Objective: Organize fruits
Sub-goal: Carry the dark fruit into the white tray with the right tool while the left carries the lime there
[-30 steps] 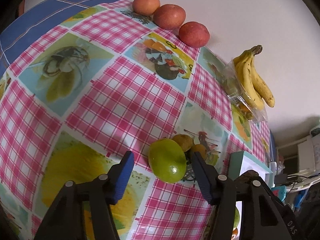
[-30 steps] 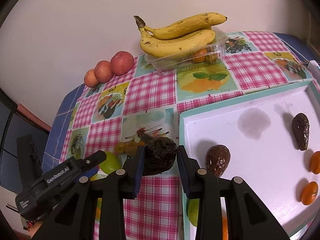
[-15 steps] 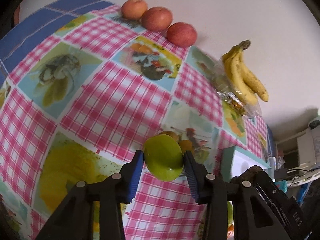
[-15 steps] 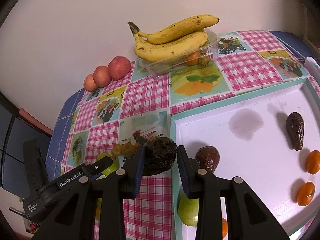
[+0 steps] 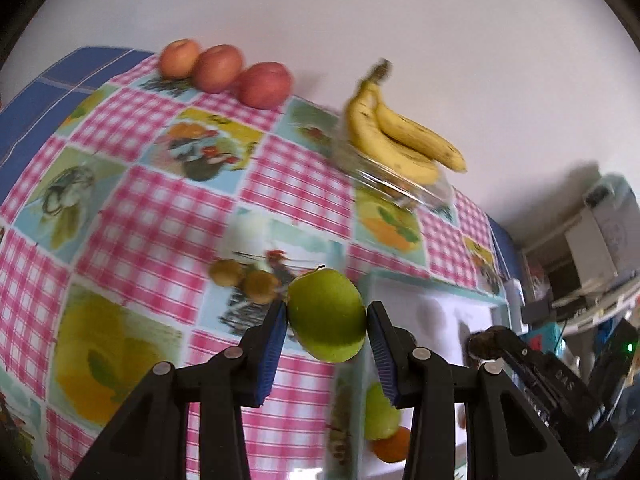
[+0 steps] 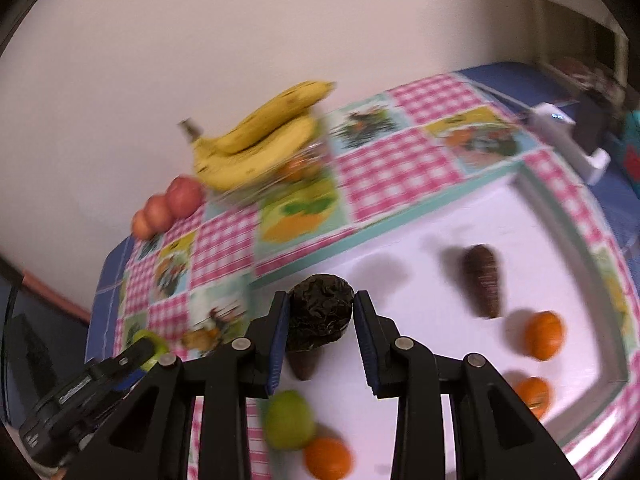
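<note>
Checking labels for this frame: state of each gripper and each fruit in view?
left gripper: shut on green fruit, lifted off the cloth
right gripper: shut on dark wrinkled fruit, held over the tray edge
tray: flat on the table, holding fruit
bananas: resting on the clear box
clear box: lid state unclear
three red fruits: in a row by the wall
</note>
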`<state>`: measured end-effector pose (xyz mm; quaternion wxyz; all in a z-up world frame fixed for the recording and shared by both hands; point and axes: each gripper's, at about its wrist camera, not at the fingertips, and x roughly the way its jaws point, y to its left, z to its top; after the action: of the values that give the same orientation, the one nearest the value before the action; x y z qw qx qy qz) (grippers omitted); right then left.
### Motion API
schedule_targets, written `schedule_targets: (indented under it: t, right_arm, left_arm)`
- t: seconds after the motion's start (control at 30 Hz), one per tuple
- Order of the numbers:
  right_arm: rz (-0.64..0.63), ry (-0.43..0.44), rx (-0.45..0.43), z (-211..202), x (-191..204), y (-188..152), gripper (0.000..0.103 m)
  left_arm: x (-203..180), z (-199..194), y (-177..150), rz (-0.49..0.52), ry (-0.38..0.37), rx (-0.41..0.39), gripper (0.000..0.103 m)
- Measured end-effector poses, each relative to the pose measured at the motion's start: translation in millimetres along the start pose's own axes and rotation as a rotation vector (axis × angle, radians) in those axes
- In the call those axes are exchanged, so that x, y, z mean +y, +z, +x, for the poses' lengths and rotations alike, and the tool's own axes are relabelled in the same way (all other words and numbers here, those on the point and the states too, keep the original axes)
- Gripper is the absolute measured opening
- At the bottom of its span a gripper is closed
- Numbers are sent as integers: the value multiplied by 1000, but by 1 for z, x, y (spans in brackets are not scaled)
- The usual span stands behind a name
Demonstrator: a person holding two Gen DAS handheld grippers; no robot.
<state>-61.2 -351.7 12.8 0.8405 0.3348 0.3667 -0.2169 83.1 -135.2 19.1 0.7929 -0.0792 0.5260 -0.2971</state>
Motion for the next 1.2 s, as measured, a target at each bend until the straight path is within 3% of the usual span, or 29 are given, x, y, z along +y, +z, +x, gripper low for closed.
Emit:
schedule_targets:
  t: [0.2,0.43,0.6,0.83,1.2]
  right_arm:
    - [61,-109,-42,-18,-47,12,34]
    - [-2,-257,-59,-30,-65,19,34]
    - [-31,-317,-58,-31,-72,20,34]
    - [-66,-364,-44,-18,-79,18,34]
    - [-64,-369,21,4,-85,12,34]
  left_arm:
    - [-44,11,-17,111,-3,35,44]
    - [-82,27,-39,225,11,85,44]
    - [-94,40,-55,283,39,125,44]
    - [-101,54,-66,319,67,159,44]
    - [-113,63,-77,389,94,166,44]
